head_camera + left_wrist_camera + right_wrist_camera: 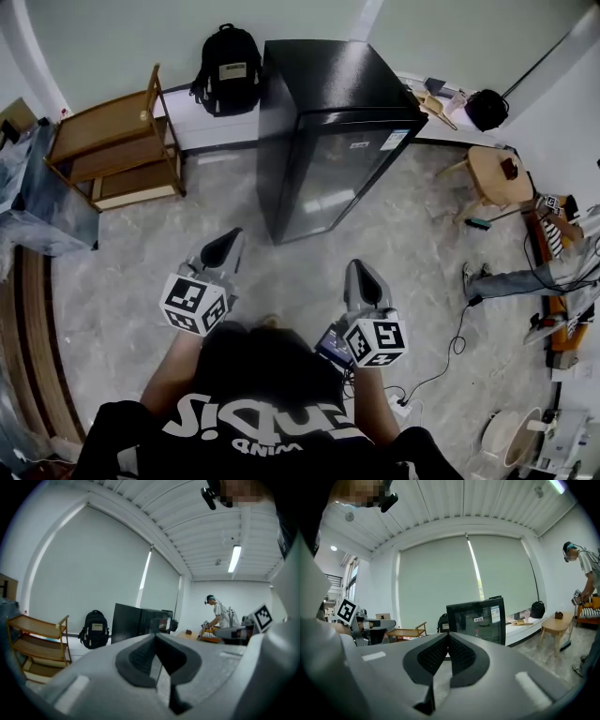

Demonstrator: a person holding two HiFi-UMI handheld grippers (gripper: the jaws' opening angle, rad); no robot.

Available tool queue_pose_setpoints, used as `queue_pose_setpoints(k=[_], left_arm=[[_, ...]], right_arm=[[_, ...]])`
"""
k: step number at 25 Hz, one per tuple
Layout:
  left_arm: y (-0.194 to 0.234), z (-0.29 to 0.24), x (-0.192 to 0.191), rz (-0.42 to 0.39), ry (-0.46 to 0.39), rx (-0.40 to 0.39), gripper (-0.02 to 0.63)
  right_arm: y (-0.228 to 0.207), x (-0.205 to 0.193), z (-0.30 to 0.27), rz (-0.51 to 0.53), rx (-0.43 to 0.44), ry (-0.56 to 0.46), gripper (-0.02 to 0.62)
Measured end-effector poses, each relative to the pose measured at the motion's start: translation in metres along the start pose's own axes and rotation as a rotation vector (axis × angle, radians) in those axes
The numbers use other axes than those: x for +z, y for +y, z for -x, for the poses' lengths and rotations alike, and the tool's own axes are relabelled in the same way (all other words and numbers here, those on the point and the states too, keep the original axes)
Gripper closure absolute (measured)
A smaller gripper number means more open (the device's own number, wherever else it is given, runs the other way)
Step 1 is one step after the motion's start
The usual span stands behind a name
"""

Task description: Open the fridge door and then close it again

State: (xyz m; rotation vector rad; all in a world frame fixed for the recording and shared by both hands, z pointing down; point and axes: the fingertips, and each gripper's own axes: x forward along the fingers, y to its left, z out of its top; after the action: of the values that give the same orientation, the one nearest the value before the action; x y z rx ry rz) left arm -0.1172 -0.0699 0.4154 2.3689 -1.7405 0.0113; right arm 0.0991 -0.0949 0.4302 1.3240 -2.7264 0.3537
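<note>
Fridge (pixel 328 141): ahead of you on the floor, door closed, well apart from both tongs.
Left tongs (pixel 223 249): yours are clenched, nothing between them.
Right tongs (pixel 362 277): clenched too, empty, pointing at the fridge.

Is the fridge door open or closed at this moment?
Closed. In the head view the fridge door lies flush against the fridge body, with no gap along its edges.
</note>
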Motion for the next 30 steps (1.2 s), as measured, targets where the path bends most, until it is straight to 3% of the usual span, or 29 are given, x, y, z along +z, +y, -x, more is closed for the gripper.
queue_pose_setpoints(k=[11,21,30], left_arm=[[0.019,-0.029,0.017,0.014,-0.008,-0.040,0.600],[0.023,-0.072,0.020,0.052,0.009,-0.143,0.413],[0.033,-0.111,0.020,0.032,0.028,-0.172,0.407]], right_arm=[[-0.011,0.004,-0.024,-0.031,-0.035,0.002,0.597],[-0.028,0.014,-0.035,-0.052,-0.105,-0.027,0.597],[-0.039,0.017,-0.054,-0.054,-0.118,-0.027,0.597]])
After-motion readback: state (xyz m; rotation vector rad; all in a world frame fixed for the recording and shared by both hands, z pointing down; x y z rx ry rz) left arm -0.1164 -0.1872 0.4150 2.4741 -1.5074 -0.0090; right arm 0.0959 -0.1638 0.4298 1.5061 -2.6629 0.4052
